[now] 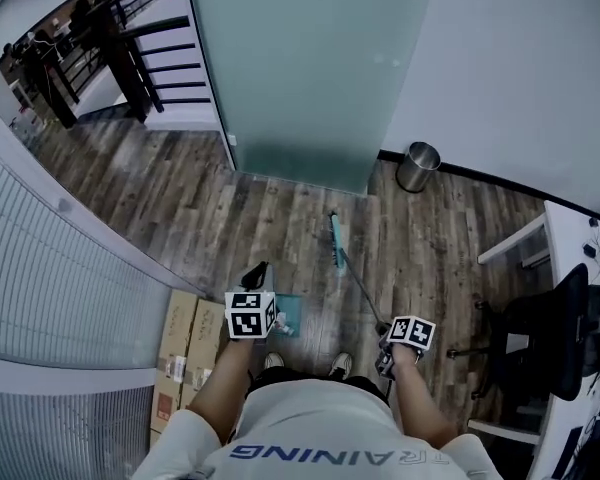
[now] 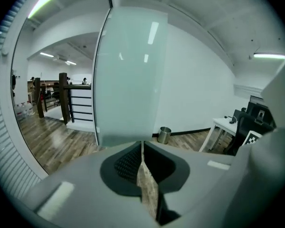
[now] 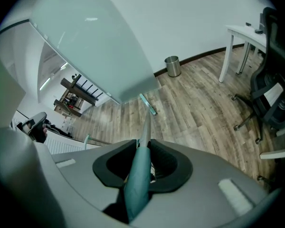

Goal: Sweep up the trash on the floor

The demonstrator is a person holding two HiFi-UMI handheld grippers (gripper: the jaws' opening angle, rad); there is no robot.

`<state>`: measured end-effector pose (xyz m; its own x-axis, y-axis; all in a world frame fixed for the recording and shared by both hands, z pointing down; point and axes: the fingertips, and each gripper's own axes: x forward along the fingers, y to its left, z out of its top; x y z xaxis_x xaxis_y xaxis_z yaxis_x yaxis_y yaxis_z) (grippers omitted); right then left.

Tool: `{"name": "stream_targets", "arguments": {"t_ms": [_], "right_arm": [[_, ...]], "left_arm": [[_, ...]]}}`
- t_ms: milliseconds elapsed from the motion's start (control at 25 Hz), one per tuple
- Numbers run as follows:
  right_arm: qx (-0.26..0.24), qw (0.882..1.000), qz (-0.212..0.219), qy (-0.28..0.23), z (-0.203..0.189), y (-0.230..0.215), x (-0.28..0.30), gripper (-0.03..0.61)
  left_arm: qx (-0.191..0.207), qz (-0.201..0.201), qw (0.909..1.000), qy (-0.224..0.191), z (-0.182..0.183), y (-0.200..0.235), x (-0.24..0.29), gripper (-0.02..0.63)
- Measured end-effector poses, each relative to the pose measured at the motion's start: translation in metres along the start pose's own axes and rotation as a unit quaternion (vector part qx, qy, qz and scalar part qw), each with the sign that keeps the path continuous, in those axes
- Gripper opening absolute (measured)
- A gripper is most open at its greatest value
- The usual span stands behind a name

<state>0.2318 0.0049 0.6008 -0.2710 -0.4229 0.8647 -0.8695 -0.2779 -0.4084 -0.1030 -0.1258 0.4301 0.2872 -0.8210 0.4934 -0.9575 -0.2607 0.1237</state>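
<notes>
Right gripper (image 3: pixel 142 164) is clamped on the teal grip of the broom (image 3: pixel 143 127), its pads pressing the handle from both sides. Left gripper (image 2: pixel 142 167) is closed on nothing; only floorboards show through the thin slit between its jaws. From where we stand, the broom head (image 1: pixel 335 242) is at twelve o'clock, low over the wooden floor (image 1: pixel 270 218) near the foot of the frosted glass panel (image 1: pixel 300 78). Whether it touches the boards we cannot tell. A teal piece that we take for the dustpan (image 1: pixel 287 317) lies by our feet at about eleven o'clock. We cannot make out any trash on the boards. The steel bin (image 1: pixel 417 166) stands at one o'clock against the wall.

We judge the step in hand to be getting the broom to work. To do it well we should hold the right grip firm so the handle does not twist. The head should sit flat, and short strokes should be drawn toward the dustpan, not flicked outward. The free left gripper would serve best taking the dustpan. The office chair (image 1: pixel 555 343) at three o'clock and the cardboard boxes (image 1: pixel 185 353) at nine o'clock hem the stroke in.

As for writing, the shirt (image 1: pixel 310 433) carries letters that look like TRAINING, upside down to us. Labels on the boxes are too small to read.
</notes>
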Motion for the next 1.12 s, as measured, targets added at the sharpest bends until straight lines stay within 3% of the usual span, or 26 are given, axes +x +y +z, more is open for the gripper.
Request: {"name": "stream_targets", "arguments": {"t_ms": [280, 480, 640, 1120], "right_arm": [[-0.014, 0.998, 0.033, -0.049, 0.040, 0.028, -0.023, 0.109], [-0.026, 0.995, 0.052, -0.081, 0.058, 0.047, -0.028, 0.107], [-0.043, 0.994, 0.054, -0.085, 0.070, 0.056, -0.024, 0.106], [-0.053, 0.993, 0.083, -0.062, 0.075, 0.044, -0.015, 0.107]], "left_arm": [[0.008, -0.015, 0.9911, -0.132, 0.082, -0.021, -0.039, 0.000], [0.021, -0.011, 0.9815, -0.190, 0.118, -0.021, -0.070, 0.000], [0.026, -0.006, 0.9792, -0.201, 0.129, -0.023, -0.077, -0.002], [0.009, 0.005, 0.9831, -0.183, 0.116, -0.046, -0.062, 0.000]]}}
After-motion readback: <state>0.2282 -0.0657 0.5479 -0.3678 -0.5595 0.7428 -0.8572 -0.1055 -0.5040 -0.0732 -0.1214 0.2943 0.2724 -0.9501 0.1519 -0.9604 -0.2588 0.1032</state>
